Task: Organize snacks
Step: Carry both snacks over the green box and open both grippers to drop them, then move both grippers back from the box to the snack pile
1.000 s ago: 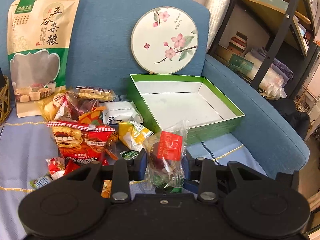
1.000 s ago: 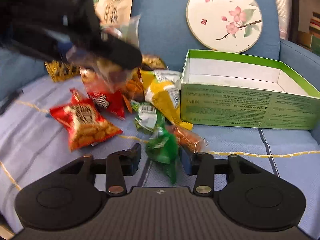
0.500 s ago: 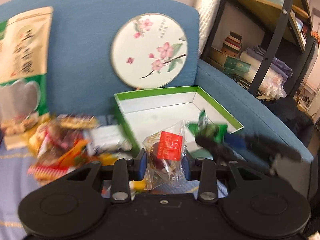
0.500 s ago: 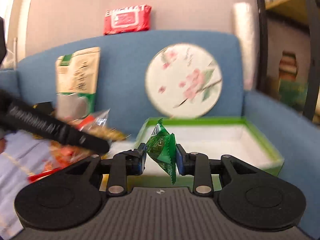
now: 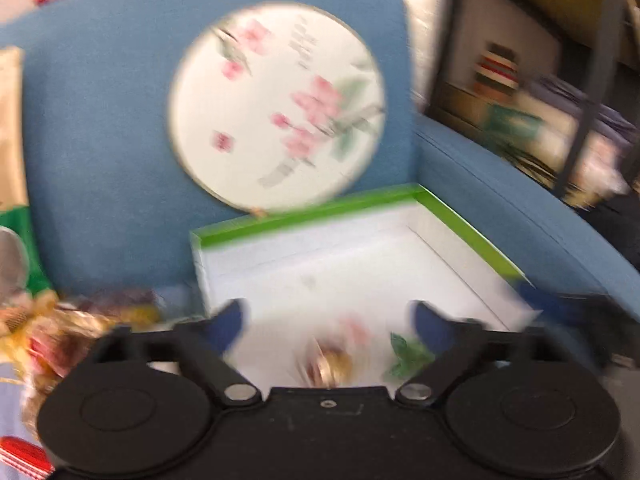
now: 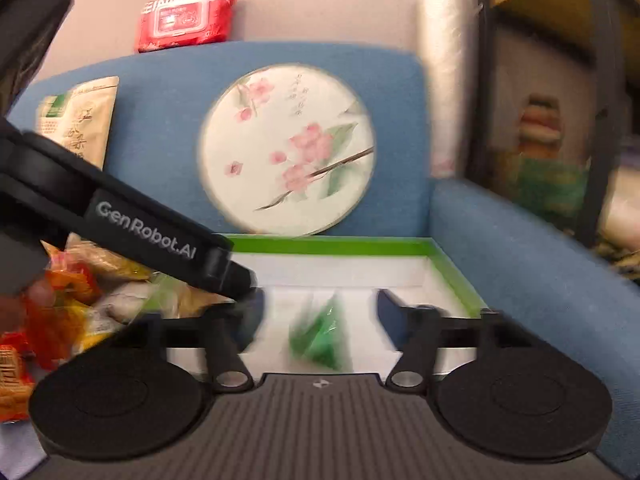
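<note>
Snacks in the box at last: both grippers hung over the green box (image 5: 472,224) on the blue sofa (image 5: 100,140), and both stood wide open with nothing between their fingers. Under the left gripper (image 5: 328,322) a clear-wrapped snack with a red label (image 5: 326,364) sat blurred over the white floor of the box, and whether it had landed or was in mid-drop could not be told. Just beside it lay a green packet (image 5: 406,354). From the right gripper (image 6: 320,312) the same green packet (image 6: 322,336) showed below the spread jaws, inside the box walls (image 6: 328,246). That made two pieces in, by my reckoning, and plenty to go: a heap of loose snacks (image 6: 80,300) sat on the sofa seat left of the box, and the tall grain bag (image 6: 80,120) leaned against the backrest near the round floral fan (image 6: 286,150). Early innings, then.
</note>
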Tool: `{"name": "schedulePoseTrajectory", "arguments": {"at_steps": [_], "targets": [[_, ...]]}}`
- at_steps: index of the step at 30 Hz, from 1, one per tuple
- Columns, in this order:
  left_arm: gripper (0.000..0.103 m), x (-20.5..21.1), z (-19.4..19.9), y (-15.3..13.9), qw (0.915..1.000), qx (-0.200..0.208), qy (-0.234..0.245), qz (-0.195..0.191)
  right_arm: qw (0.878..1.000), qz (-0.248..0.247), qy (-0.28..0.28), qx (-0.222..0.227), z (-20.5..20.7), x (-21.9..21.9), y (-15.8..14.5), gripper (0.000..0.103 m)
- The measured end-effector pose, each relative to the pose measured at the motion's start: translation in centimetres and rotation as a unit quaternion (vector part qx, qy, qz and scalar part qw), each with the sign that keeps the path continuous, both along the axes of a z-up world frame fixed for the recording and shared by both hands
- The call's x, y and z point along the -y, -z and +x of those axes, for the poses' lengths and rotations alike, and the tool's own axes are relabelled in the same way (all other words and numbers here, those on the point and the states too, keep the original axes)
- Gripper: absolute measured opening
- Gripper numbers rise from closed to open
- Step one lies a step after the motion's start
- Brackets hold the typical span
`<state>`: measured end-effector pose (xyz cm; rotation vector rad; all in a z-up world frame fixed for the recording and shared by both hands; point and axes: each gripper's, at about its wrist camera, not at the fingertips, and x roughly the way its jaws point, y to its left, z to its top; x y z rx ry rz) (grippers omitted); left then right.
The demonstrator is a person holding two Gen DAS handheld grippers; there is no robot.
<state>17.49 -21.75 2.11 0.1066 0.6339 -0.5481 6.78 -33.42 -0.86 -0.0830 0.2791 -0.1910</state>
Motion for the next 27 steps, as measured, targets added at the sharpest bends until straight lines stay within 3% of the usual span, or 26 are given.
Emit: {"name": "schedulePoseTrajectory", "arguments": {"at_steps": [7,12,15,18,21,27], "targets": [[0.103,-0.2,0.4,-0.4,0.9997,0.022,0.0,0.007,1.0,0.015,-0.003,0.028,-0.8,0.9,-0.8,0.103],[0.103,-2.9,0.5,-0.8,0.9994,-0.002,-0.034,-0.009,0.999,0.012,0.008,0.036,-1.5,0.9,-0.6,0.103],[0.103,-5.1,-0.1,-1.0,0.9989,-0.015,-0.043,-0.011,0.998,0.048,0.02,0.029,-2.2,1.3,-0.5,0.103],[0.103,-7.1,-1.4,-1.1,0.9987,-0.034,-0.039,0.006,0.992,0.124,0.0,0.015,-2.7,1.1,-0.5,0.103],[0.103,-10.0,-3.2,-1.1,0.9982,-0.045,-0.036,0.015,0.986,0.164,-0.033,-0.004,-3.3,-0.6,-0.4,0.103],[0.103,-16.7,-6.3,0.4,0.9907,-0.108,-0.074,0.035,0.974,0.166,-0.122,-0.097,-3.7,-5.8,1.3,0.103]]}}
